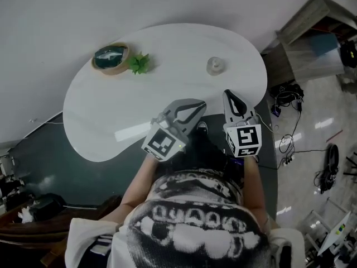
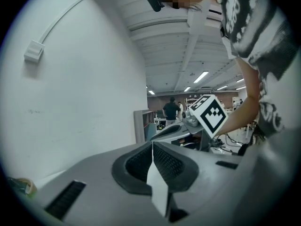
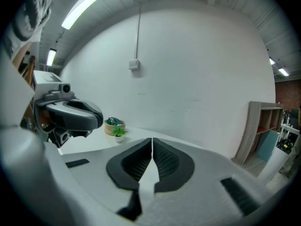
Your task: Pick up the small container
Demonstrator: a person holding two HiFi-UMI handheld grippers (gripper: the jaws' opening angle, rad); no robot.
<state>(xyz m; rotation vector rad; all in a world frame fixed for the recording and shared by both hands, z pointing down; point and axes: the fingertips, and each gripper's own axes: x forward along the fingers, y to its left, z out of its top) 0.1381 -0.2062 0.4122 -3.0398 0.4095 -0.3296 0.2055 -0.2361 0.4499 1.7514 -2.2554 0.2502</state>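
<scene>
Left tool (image 1: pixel 192 108) and right tool (image 1: pixel 231 98) both clenched on nothing; small container (image 1: pixel 215 65) ahead of the right.
Nearest, the two tools hover side by side over the near rim of the white counter (image 1: pixel 167 80); beyond, the one small container stands ahead of the right tool, slightly to its left, farther from the left tool; it looks round, no long axis; farthest left, one bowl (image 1: pixel 111 58), one small plant (image 1: pixel 139 63) just beside it.
</scene>
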